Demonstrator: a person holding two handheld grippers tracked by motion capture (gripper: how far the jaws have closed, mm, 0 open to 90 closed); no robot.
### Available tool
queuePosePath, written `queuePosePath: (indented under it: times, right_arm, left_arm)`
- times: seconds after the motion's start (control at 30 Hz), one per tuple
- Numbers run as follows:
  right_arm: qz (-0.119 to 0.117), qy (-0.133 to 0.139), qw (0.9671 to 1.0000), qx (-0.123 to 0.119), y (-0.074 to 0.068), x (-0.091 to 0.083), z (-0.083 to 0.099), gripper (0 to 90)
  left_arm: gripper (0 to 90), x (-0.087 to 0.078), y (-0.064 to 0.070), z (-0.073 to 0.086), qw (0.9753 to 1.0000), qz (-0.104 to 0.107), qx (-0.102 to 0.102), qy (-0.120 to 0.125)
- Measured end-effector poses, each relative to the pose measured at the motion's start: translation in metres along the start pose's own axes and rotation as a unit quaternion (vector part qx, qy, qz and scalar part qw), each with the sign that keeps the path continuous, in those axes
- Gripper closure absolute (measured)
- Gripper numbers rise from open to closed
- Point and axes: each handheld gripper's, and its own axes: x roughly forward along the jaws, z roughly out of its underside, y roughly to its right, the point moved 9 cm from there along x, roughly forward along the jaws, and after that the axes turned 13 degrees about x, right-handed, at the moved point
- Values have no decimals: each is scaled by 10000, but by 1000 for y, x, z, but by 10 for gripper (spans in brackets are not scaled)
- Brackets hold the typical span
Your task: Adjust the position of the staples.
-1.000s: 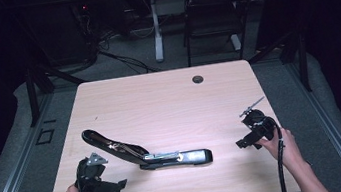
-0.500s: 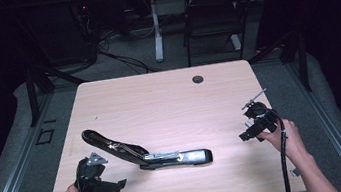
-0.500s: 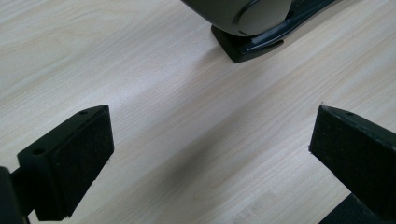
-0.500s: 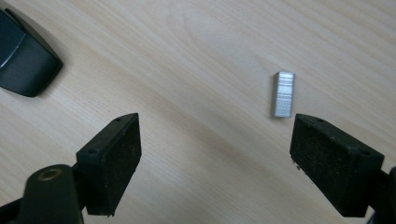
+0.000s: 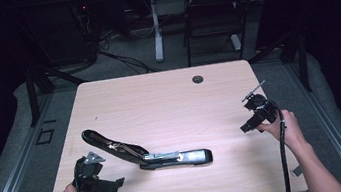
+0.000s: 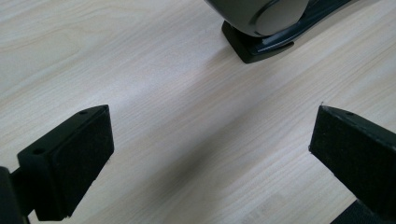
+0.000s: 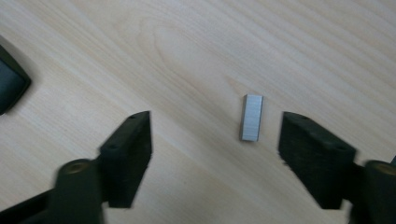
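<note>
A black and silver stapler, swung open flat, lies on the front middle of the wooden table. My left gripper rests low at the front left, just left of the stapler. In the left gripper view it is open over bare wood, with one rounded end of the stapler ahead. My right gripper hovers at the right side of the table. In the right gripper view it is open around a small silver strip of staples, which lies flat nearer the right-hand jaw, untouched.
A dark cable hole sits near the table's far edge. Beyond the table are a chair and a desk leg on grey floor. A black corner of the stapler shows at the left of the right gripper view.
My right gripper has shifted a little farther from the person and slightly right. The left gripper and the stapler have not moved.
</note>
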Motion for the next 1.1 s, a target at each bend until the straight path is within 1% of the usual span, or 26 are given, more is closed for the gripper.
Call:
queuePosePath:
  times: [0.03,0.1,0.17,0.23,0.27,0.3,0.33,0.4,0.43,0.53,0.57,0.6,0.63,0.8,0.83,0.87,0.9,0.97,1.07,1.1]
  right_arm:
    - [-18,42,10000,39,1,2,-2,344]
    - [42,-60,10000,-32,5,4,-3,387]
    - [54,-185,9998,-59,7,7,-3,448]
    - [110,-178,9998,-9,10,10,-5,491]
    - [135,-247,9996,-15,11,11,-5,516]
    - [144,-263,9996,-10,12,12,-6,520]
    - [146,-322,9994,-21,13,13,-6,540]
    - [233,-524,9982,-162,18,12,-7,566]
    - [215,-386,9990,-51,17,15,-9,583]
    - [179,-415,9990,-67,18,18,-12,607]
    - [263,-571,9978,-216,21,16,-12,625]
    - [214,-461,9987,-102,19,20,-13,650]
    - [168,-491,9986,-128,19,21,-13,657]
    - [231,-620,9977,-164,22,26,-15,703]
    - [252,-663,9973,-195,23,27,-15,704]
    - [265,-603,9977,-147,23,29,-16,705]
    - [253,-648,9974,-162,23,29,-16,706]
    - [269,-644,9975,-141,24,30,-17,710]
    - [291,-763,9965,-191,25,32,-17,713]
    - [311,-755,9965,-173,25,33,-17,715]
  left_arm:
    - [0,0,0,0,10000,-11,-6,5]
    - [0,0,-1,0,10000,-11,-26,14]
    - [0,0,-1,0,10000,-7,-24,9]
    - [0,0,0,0,10000,11,14,-3]
    - [0,1,0,0,10000,4,13,7]
    - [0,1,0,0,10000,11,21,7]
    - [0,1,0,0,10000,17,25,-8]
    - [0,1,0,0,10000,16,18,-8]
    - [0,1,0,0,10000,11,14,2]
    - [0,1,0,0,10000,21,35,-16]
    - [0,1,0,0,10000,26,38,-20]
    - [0,1,0,0,10000,32,41,-24]
    - [0,1,0,0,10000,34,41,-24]
    - [0,1,0,1,10000,34,20,-26]
    - [0,1,0,1,10000,37,24,-28]
    - [0,2,0,0,10000,44,31,-34]
    - [0,2,0,0,10000,50,40,-40]
    - [0,2,1,0,10000,64,44,-46]
    - [0,2,1,1,10000,56,51,-48]
    - [0,3,1,0,10000,50,52,-45]
